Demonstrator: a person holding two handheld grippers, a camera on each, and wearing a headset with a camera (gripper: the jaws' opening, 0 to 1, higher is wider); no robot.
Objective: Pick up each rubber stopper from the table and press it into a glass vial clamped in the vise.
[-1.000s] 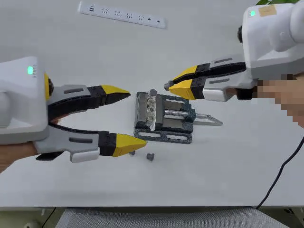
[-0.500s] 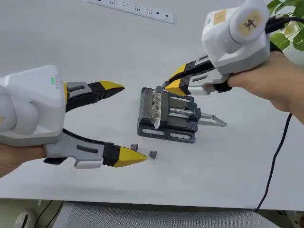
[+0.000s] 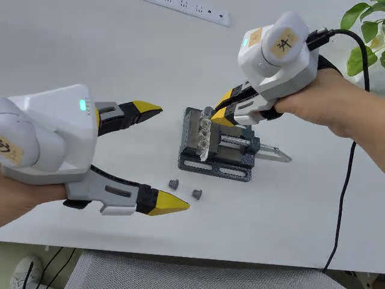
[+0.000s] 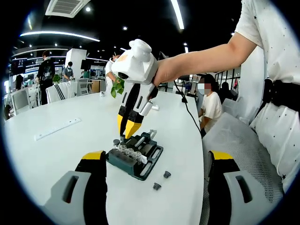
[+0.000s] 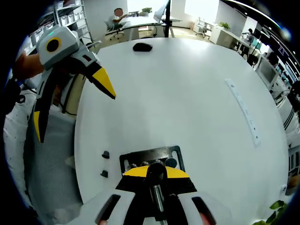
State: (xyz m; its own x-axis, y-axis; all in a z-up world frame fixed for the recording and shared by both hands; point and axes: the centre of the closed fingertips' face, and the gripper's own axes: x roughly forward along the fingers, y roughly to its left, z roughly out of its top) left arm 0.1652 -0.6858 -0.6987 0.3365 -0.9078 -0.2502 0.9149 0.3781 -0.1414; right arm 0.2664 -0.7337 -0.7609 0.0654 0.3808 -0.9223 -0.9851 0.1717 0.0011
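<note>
A small dark vise (image 3: 218,158) holds a row of glass vials (image 3: 203,133); the far vial carries a grey stopper (image 3: 209,111). My right gripper (image 3: 220,112) hovers over that far end, shut on a dark rubber stopper (image 5: 156,168) pinched between its yellow tips. Two loose stoppers (image 3: 174,184) (image 3: 197,194) lie on the table in front of the vise. My left gripper (image 3: 167,158) is held wide open to the left of the vise with nothing between its fingers. The left gripper view shows the vise (image 4: 137,160), the right gripper (image 4: 126,136) and the loose stoppers (image 4: 166,174).
A white power strip (image 3: 194,8) lies at the far table edge. A plant (image 3: 361,24) stands at the back right, and a black cable (image 3: 348,180) runs down the right side. People sit at tables in the background.
My right gripper has come down and in toward the far end of the vial row. The left gripper stays open on the left. The head camera has shifted.
</note>
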